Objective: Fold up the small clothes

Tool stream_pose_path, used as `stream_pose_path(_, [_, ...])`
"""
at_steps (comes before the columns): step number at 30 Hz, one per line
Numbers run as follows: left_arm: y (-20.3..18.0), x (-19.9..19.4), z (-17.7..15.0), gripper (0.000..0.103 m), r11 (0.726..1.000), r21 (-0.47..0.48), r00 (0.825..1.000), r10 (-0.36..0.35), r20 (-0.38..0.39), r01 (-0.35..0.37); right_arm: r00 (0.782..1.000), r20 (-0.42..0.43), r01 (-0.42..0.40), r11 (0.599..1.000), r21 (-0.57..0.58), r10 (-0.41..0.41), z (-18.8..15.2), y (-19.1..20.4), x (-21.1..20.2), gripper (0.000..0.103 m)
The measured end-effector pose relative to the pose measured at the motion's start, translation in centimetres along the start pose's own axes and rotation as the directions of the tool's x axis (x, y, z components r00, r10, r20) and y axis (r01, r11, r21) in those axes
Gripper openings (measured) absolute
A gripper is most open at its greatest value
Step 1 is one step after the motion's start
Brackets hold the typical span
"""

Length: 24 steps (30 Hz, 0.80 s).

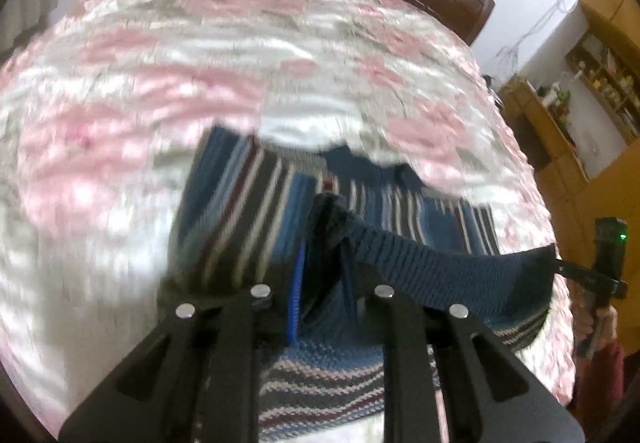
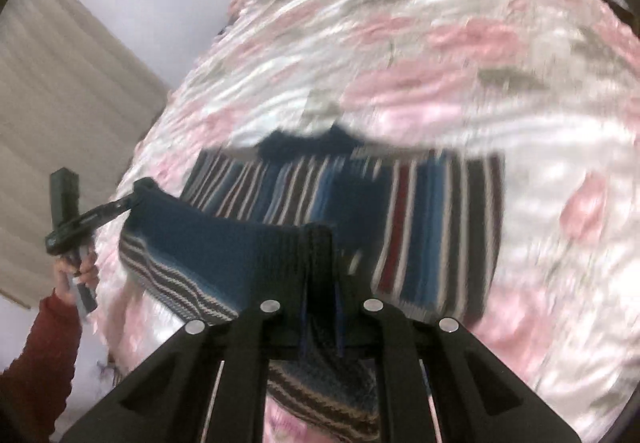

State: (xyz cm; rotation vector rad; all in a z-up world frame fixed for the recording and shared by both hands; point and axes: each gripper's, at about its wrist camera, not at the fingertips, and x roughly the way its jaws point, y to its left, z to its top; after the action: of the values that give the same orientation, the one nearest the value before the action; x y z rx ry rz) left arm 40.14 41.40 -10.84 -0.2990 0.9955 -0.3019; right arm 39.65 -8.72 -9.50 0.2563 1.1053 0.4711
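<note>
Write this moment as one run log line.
left tool: shut on sweater hem | right tool: shut on hem | hem lifted over bedspread

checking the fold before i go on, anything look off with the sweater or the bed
Nothing stands out. The striped knit sweater lies flat on the floral bedspread, its navy hem lifted between the left hand-held gripper and right hand-held gripper. Motion blur hides fine detail.

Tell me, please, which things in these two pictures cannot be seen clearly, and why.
- Striped sweater, left wrist view: motion blur smears its pattern, and its near part hides behind the left gripper.
- Sweater hem, right wrist view: the part gripped by the right gripper is covered by the fingers.
- Bedspread: flower print blurred.
- Shelf items: too small to identify.
</note>
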Motion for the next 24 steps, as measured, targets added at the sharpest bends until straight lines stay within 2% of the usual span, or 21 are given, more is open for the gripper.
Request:
stream_pose_path(5, [-0.1,4.8,4.6,0.016,0.999,-0.02,0.999,0.043,0.024,-0.043,0.998,0.014,0.067,0.997,0.04,-0.067,6.2,-1.9,3.8,0.01])
stream_pose_path(10, [0.7,10.0,5.8,0.016,0.995,-0.058,0.997,0.077,-0.004,-0.077,0.991,-0.026,0.133,0.989,0.062,-0.131,8.8,-4.2,8.8,0.01])
stream_pose_path(19, [2.9,16.0,4.9,0.017,0.985,-0.039,0.981,0.164,-0.101,-0.168,0.982,-0.093,0.174,0.978,0.113,-0.164,8.2,-8.2,13.4,0.01])
stream_pose_path(24, [3.4,17.0,4.5,0.027,0.98,-0.034,0.973,0.19,-0.133,-0.196,0.973,-0.129,0.208,0.969,0.13,-0.191,7.3,-9.3,15.1,0.016])
